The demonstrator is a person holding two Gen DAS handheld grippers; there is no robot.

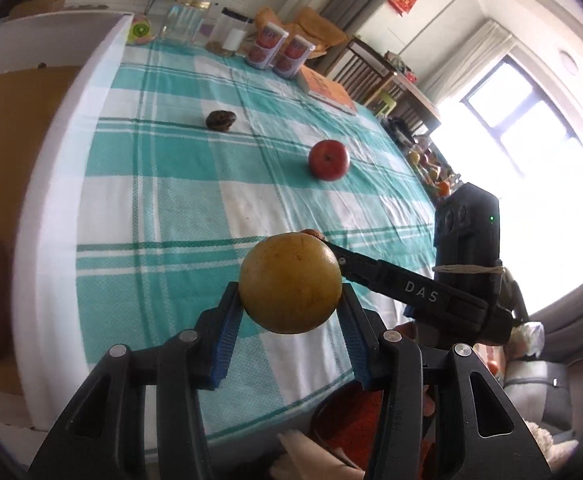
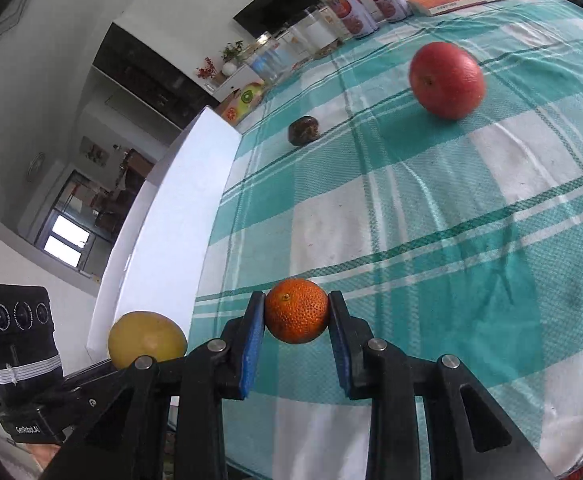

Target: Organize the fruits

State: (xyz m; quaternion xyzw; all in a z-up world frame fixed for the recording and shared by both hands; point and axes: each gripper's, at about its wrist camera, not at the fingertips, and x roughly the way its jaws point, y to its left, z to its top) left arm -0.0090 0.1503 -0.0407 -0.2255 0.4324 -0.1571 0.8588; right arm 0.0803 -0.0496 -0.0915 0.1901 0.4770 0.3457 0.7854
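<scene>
Left gripper (image 1: 289, 306) pinches a yellow fruit (image 1: 290, 282) between its blue pads (image 1: 224, 334), held up above the near edge of the table (image 1: 51, 208). Same fruit shows in the right wrist view at lower left (image 2: 147, 339), just beside the white table edge.

Right gripper (image 2: 296, 312) pinches an orange (image 2: 296, 311), pads pressed on both sides of it, over the near part of the cloth (image 2: 431, 216). Can't tell if the orange touches the cloth. In the left view the right gripper's finger (image 1: 375, 270) reaches in from the right, tip just behind the yellow fruit; only a sliver of the orange (image 1: 313, 233) shows there.

Red apple (image 1: 328, 159) sits on the checked teal-and-white cloth near the table middle, toward the right edge, well apart from both grippers; also seen upper right in the right view (image 2: 446, 80). Dark brown lump (image 1: 220, 120) lies on the cloth beyond the apple, closer to the left edge; can't tell what it is.

Far edge of the table: two cans (image 1: 281, 52) side by side, a clear jar (image 1: 181, 24), a black-lidded container (image 1: 231, 32), a small box with kiwi print (image 1: 141, 30) at the far left corner. Orange book (image 1: 327, 90) lies flat near the far right edge, just beside the cans.
</scene>
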